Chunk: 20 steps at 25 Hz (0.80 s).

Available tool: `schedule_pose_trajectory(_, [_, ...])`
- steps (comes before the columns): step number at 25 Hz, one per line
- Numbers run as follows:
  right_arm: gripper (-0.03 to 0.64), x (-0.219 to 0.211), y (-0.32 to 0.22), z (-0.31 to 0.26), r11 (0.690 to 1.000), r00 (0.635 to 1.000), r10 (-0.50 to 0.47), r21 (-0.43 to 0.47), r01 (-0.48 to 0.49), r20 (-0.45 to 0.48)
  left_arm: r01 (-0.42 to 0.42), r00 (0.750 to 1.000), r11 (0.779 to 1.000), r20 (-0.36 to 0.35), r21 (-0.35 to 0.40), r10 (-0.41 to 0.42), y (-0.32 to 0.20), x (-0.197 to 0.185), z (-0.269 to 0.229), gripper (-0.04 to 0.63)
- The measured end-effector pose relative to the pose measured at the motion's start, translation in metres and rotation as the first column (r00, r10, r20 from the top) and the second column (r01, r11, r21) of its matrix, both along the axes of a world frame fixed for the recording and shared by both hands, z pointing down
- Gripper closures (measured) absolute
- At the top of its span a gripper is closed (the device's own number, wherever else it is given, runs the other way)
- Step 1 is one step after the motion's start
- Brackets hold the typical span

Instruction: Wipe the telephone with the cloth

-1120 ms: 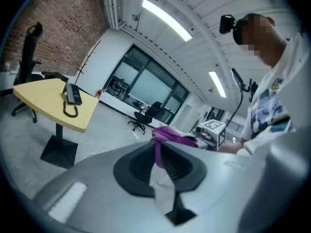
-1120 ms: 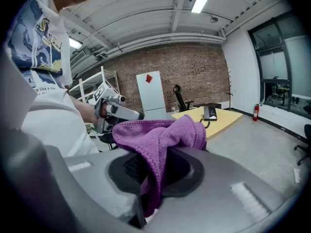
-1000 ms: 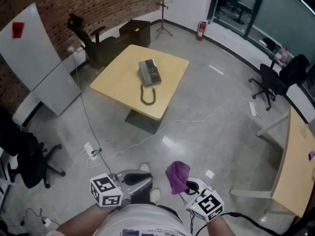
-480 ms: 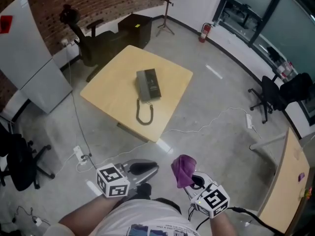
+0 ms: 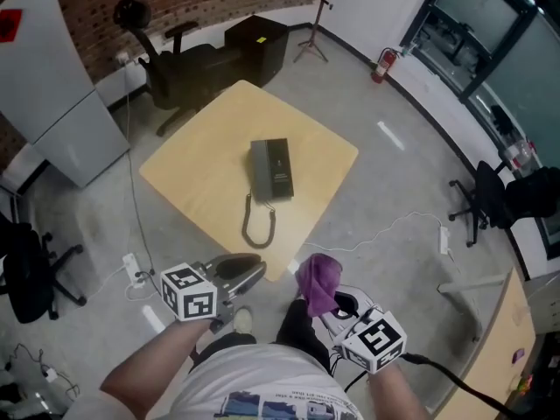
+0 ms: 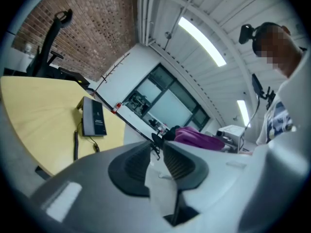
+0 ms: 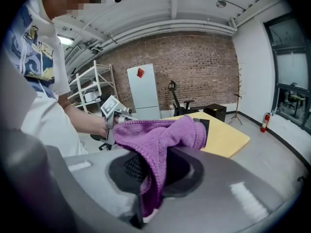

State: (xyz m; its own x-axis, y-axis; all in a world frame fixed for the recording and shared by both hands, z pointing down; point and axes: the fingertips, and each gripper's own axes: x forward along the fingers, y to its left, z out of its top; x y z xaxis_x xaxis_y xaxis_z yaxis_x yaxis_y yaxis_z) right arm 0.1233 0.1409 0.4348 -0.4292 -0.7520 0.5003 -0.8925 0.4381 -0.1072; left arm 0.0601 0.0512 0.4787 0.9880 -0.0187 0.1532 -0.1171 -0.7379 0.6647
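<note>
A dark grey telephone [image 5: 271,171] lies on the square yellow table [image 5: 197,169], its coiled cord [image 5: 259,226] looping toward the near edge. It also shows in the left gripper view as the telephone [image 6: 93,117]. My right gripper [image 5: 325,303] is shut on a purple cloth [image 5: 316,281], which drapes over its jaws as the cloth [image 7: 160,132]. My left gripper [image 5: 252,270] hovers just short of the table's near corner. Its jaws are opening, a narrow gap between them with nothing in it. Both grippers are well short of the telephone.
Behind the table stand a black office chair [image 5: 179,64], a black cabinet [image 5: 258,42] and a white cabinet [image 5: 48,94]. A cable with a power strip [image 5: 133,269] runs over the floor at left. More chairs [image 5: 503,199] stand at right.
The view has come closer to the table; the telephone now sits lower and larger in frame. Both grippers have reached the table's near corner, and the left jaws have parted slightly.
</note>
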Motion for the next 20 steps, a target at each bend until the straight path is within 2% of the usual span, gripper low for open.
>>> schedule_pose_trajectory(6, [0.572,0.035,-0.062,0.011,0.991,0.991,-0.13,-0.004,0.13,0.032,0.181,0.98,0.983,0.09,-0.042,-0.177,-0.074,0.014,0.036,0.499])
schedule_pose_trajectory(11, [0.572,0.077,-0.107,0.017,0.967,0.965,-0.252,-0.019,0.254,0.071,0.326,0.932,0.943,0.187,-0.058,-0.311,-0.133,0.033,0.073,0.467])
schedule_pose_trajectory(14, [0.572,0.098,-0.13,0.024,0.947,0.945,-0.316,-0.037,0.32,0.09,0.401,0.9,0.914,0.217,-0.069,-0.379,-0.167,0.04,0.092,0.441])
schedule_pose_trajectory(17, [0.572,0.114,-0.149,0.032,0.927,0.924,-0.363,-0.051,0.37,0.12,0.446,0.874,0.892,0.253,-0.077,-0.415,-0.195,0.042,0.109,0.42])
schedule_pose_trajectory(20, [0.572,0.122,-0.161,0.037,0.91,0.907,-0.396,-0.069,0.409,0.146,0.464,0.862,0.879,0.29,-0.114,-0.417,-0.215,0.04,0.126,0.398])
